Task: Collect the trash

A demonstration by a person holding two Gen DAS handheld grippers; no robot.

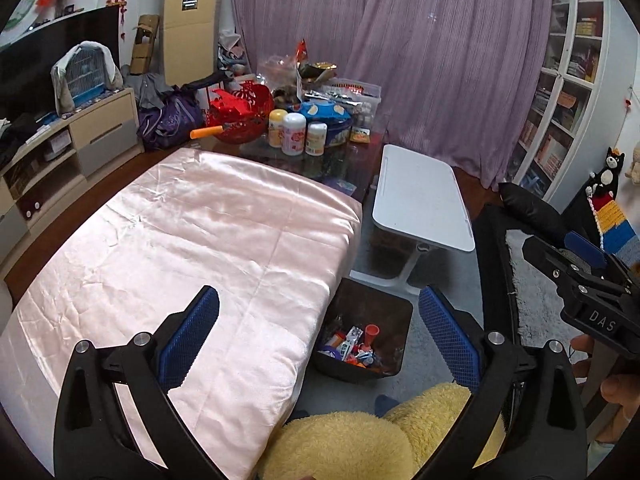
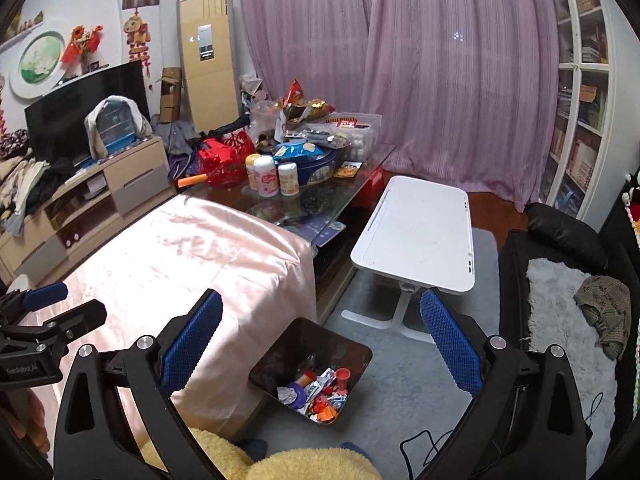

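On your far left the TV cabinet carries a covered birdcage in front of the dark screen. Next comes the pink satin-covered surface, bare on top, filling the space ahead of your left tongs, which are spread wide with nothing between the blue pads. Beyond the satin, the glass surface is crowded: a red basket, three white bottles, a blue tin and snack bags piled behind. The trash sits in the black bin on the grey rug, just beside the satin corner and framed between the fingers of both tongs; wrappers, a red cup and orange bits lie inside. Your yellow fleece knees rise just below it. To its right stands the white side surface, its foot near the bin. Your right tongs are likewise released and empty. Furthest right, the black sofa holds a white fur throw and a crumpled cloth.
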